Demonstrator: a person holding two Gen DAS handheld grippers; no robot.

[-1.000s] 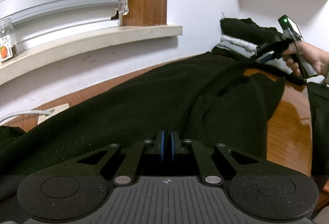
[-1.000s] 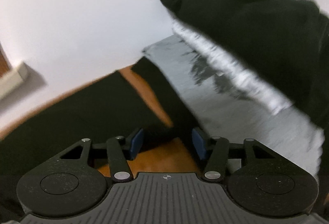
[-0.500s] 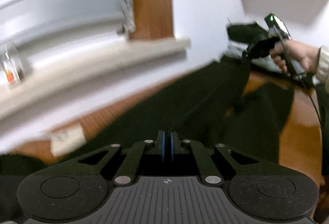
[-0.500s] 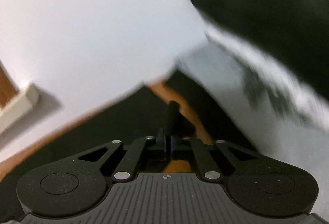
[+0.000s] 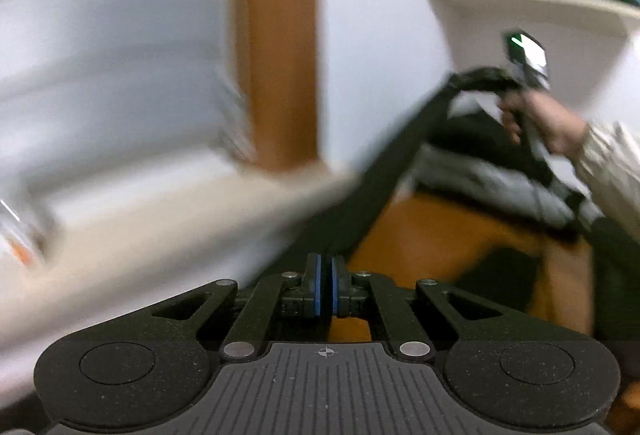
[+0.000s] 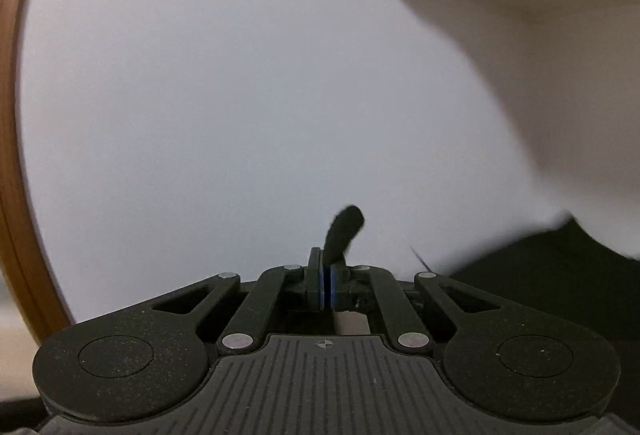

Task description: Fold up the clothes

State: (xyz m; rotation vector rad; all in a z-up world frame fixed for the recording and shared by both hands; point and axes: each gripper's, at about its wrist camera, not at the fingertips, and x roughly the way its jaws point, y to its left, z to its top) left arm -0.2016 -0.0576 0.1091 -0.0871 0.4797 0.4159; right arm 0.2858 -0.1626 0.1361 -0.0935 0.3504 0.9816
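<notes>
The left gripper [image 5: 324, 289] has its blue-padded jaws clenched on the edge of the black garment [image 5: 384, 171], which runs as a taut dark band up and to the right toward the right gripper [image 5: 486, 77], held in a person's hand [image 5: 548, 123] with a pale sleeve [image 5: 612, 171] behind it. The cloth hangs above the wooden table [image 5: 424, 231], lifted clear of its near part — more dark fabric lies toward the table's right edge. A folded grey and black pile [image 5: 488, 171] sits at the table's far edge by the white wall. In the right wrist view the right gripper [image 6: 326, 289] is pinched on a small tuft of the black garment [image 6: 344, 231] that sticks up past the pads. A wooden window frame [image 5: 276, 47] and a blurred shelf [image 5: 532, 3] stand behind.
</notes>
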